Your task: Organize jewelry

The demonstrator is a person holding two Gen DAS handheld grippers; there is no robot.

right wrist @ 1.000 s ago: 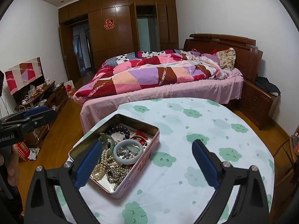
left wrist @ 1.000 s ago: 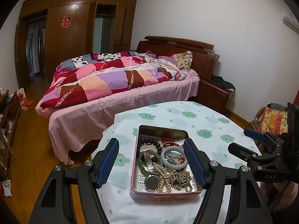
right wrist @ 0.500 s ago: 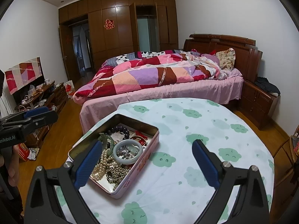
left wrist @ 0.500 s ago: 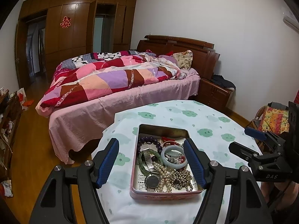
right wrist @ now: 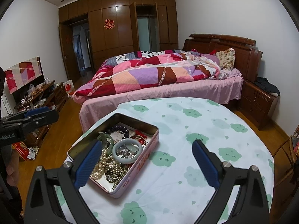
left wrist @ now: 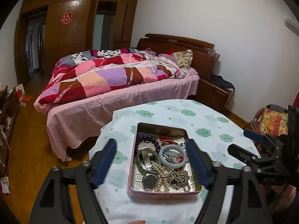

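One pink tin (left wrist: 162, 194) holds one pale bangle (left wrist: 173, 155), one wristwatch (left wrist: 149, 180), pearl strands (left wrist: 164, 175). Left gripper (left wrist: 152, 163) and right gripper (right wrist: 147, 165) both released.

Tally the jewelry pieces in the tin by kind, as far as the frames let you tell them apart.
Inside the pink tin:
Jade-style bangles: 2, pale bangle and green bangle
Wristwatch: 1, watch
Dark bead bracelet: 1, purple beads
Pearl strands: 1 tangled pile, pearls; separate strand count unclear
Red pieces: 1 cluster, red item
Total: 6 distinguishable
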